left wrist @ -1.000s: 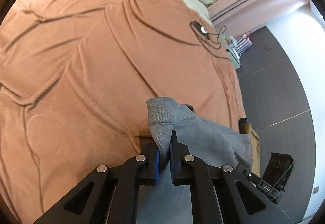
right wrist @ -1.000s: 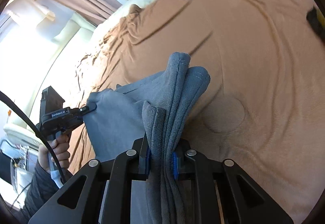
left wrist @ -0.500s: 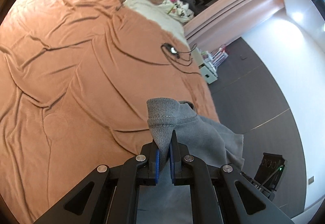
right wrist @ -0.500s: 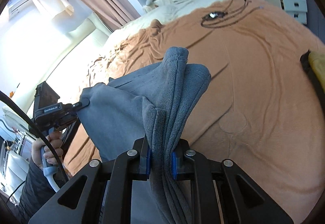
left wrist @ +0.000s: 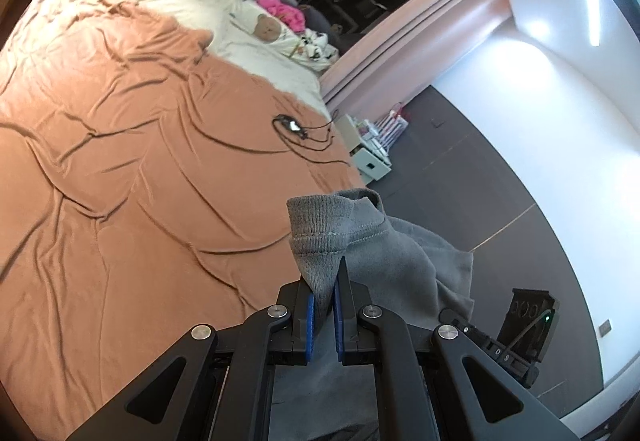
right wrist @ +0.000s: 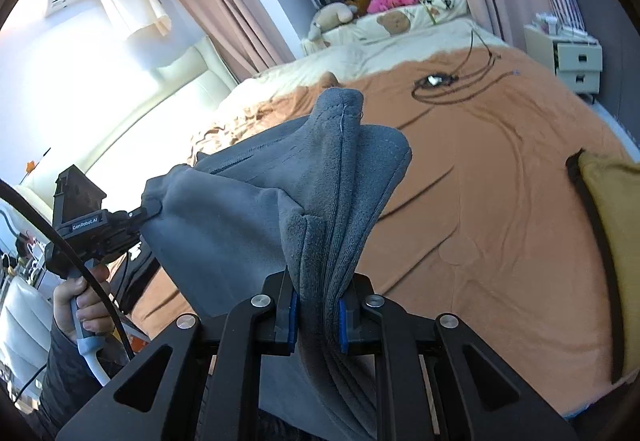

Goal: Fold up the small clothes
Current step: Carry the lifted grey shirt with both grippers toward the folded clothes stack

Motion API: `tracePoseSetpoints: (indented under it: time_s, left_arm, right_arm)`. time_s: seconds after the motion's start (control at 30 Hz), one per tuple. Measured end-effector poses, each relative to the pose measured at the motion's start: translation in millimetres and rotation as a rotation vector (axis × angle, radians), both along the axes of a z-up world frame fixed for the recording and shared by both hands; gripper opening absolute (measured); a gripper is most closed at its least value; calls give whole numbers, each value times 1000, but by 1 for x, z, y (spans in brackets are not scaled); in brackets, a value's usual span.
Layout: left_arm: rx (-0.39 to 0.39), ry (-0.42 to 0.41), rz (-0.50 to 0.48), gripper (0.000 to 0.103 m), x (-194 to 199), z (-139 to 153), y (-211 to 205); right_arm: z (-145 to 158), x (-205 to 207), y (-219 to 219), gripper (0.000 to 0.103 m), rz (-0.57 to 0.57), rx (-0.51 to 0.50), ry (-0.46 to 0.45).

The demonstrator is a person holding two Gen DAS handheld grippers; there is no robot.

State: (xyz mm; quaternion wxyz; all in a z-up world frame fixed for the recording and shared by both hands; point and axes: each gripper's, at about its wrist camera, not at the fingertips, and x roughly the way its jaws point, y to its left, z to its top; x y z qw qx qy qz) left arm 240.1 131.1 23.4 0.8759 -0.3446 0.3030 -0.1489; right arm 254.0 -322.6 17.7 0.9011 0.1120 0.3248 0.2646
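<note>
Your left tongs (left wrist: 325,295) are clenched on a ribbed hem of the grey garment (left wrist: 384,253), the blue pads (left wrist: 309,325) pinching one thin fold that stands up between them. Your right tongs (right wrist: 316,305) grip a thicker bunch of the same garment, several layers pressed together and rising above the pads in a peak. In the right view the cloth spans from your right tongs across to your left tongs (right wrist: 150,210), hanging as a sheet between the two, up off the bed (left wrist: 120,201) with the orange cover beneath and beyond it. Your left hand (right wrist: 82,299) shows there too, wrapped round the handle, with a dark sleeve below it. What kind of garment it is you cannot tell: only bunched folds, a stitched seam and the ribbed edge show, and its lower part drops out of view behind the tongs' frames in both views. A coiled black cable (left wrist: 298,133) lies further up the bed, well apart from the cloth. At the right edge of the right view a yellow thing (right wrist: 612,241) with a dark border is cut off.
</note>
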Motion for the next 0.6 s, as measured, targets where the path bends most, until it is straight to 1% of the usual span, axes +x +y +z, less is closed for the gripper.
tracePoseSetpoints:
  time_s: [0.17,0.3,0.43,0.6]
  left_arm:
    - [24,-48,-24,7,-17,29,-15]
    - [26,-79,-47,7,-25,46,-28]
    - [51,-100,-88,7,-25,65,-54]
    - [65,-131,-143,7,-19,82,-83]
  right_arm:
    - [24,-32,-13,11,-16,15,-64]
    - [37,-55,-30,11,-34,20,-106]
    - [50,-80,-53,11,-59,35,-147]
    - [58,-95,-81,11,-91,23,-181]
